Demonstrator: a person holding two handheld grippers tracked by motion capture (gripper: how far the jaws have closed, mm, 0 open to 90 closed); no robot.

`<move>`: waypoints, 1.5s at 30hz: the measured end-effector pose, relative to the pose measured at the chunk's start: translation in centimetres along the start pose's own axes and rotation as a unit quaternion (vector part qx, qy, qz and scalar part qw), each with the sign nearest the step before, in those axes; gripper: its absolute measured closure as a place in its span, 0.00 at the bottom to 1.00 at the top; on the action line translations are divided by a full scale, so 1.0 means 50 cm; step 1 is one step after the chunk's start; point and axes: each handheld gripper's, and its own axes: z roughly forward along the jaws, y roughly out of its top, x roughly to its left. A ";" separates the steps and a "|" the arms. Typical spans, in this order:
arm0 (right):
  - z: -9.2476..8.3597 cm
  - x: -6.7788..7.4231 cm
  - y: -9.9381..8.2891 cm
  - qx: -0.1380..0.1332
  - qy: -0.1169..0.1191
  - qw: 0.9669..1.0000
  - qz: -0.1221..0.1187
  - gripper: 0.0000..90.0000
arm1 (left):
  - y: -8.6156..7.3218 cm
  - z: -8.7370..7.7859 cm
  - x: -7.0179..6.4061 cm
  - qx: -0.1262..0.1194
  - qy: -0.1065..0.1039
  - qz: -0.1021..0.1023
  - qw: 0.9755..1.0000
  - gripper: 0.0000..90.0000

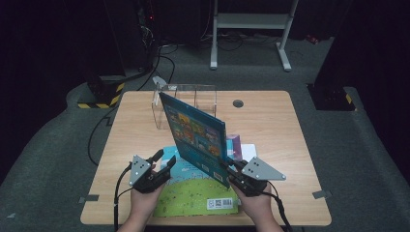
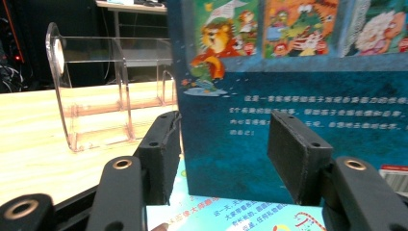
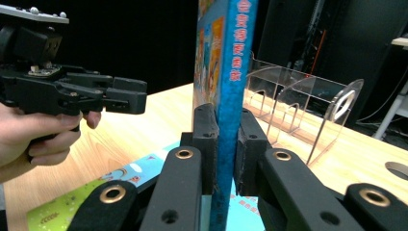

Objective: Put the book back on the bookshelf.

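A blue picture book stands upright and tilted over the table, cover panels facing left. My right gripper is shut on its lower corner at the spine; in the right gripper view both pads press the blue spine between them. My left gripper is open beside the book's lower left. In the left gripper view its jaws stand apart in front of the back cover, not pressing it. A second book, green and light blue, lies flat beneath.
A clear acrylic book rack stands at the back of the wooden table, behind the raised book. A purple object and a white sheet lie right of the book. A round cable hole sits near the far edge.
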 end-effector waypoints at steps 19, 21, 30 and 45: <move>0.041 0.021 -0.003 -0.008 -0.022 0.999 0.028 0.92 | 0.014 -0.002 -0.019 0.002 -0.004 0.003 1.000 0.39; 0.046 0.024 -0.003 -0.008 -0.023 0.999 0.029 0.92 | 0.016 -0.003 -0.020 0.004 -0.004 0.009 1.000 0.37; 0.068 0.053 -0.007 -0.013 -0.042 0.999 0.029 0.92 | 0.036 -0.013 -0.027 0.009 -0.002 0.013 1.000 0.30; 0.101 0.093 -0.010 -0.018 -0.053 0.998 0.016 0.92 | 0.094 -0.022 -0.069 -0.015 -0.041 0.015 0.999 0.19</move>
